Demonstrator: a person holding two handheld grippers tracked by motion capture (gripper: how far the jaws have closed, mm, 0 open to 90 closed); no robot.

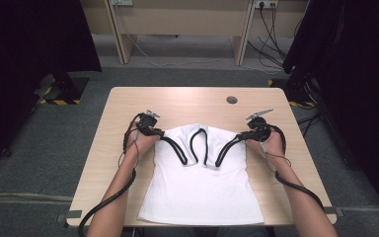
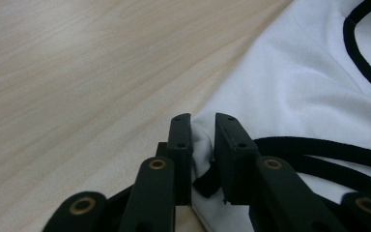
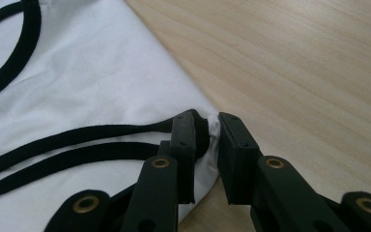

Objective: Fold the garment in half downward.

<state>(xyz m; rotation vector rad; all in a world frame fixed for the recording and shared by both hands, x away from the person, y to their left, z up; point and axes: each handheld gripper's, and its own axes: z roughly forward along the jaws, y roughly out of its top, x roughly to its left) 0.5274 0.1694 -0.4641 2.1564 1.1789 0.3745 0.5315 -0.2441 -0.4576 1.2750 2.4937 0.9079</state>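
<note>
A white tank top (image 1: pixel 202 187) with black trim lies flat on the wooden table (image 1: pixel 187 101), hem toward the person. My left gripper (image 1: pixel 157 132) is at the top's left armhole edge. In the left gripper view its jaws pinch bunched white cloth (image 2: pixel 204 145) and black trim (image 2: pixel 205 184); my left gripper (image 2: pixel 204 126) is shut on it. My right gripper (image 1: pixel 244 135) is at the right armhole edge. There my right gripper (image 3: pixel 207 124) is shut on a fold of white cloth (image 3: pixel 214 126) and the black strap (image 3: pixel 125 129).
A round grommet hole (image 1: pixel 232 99) sits in the table's far right part. Bare wood surrounds the top on both sides. Dark curtains stand left and right, and a desk with cables (image 1: pixel 271 34) lies beyond the table.
</note>
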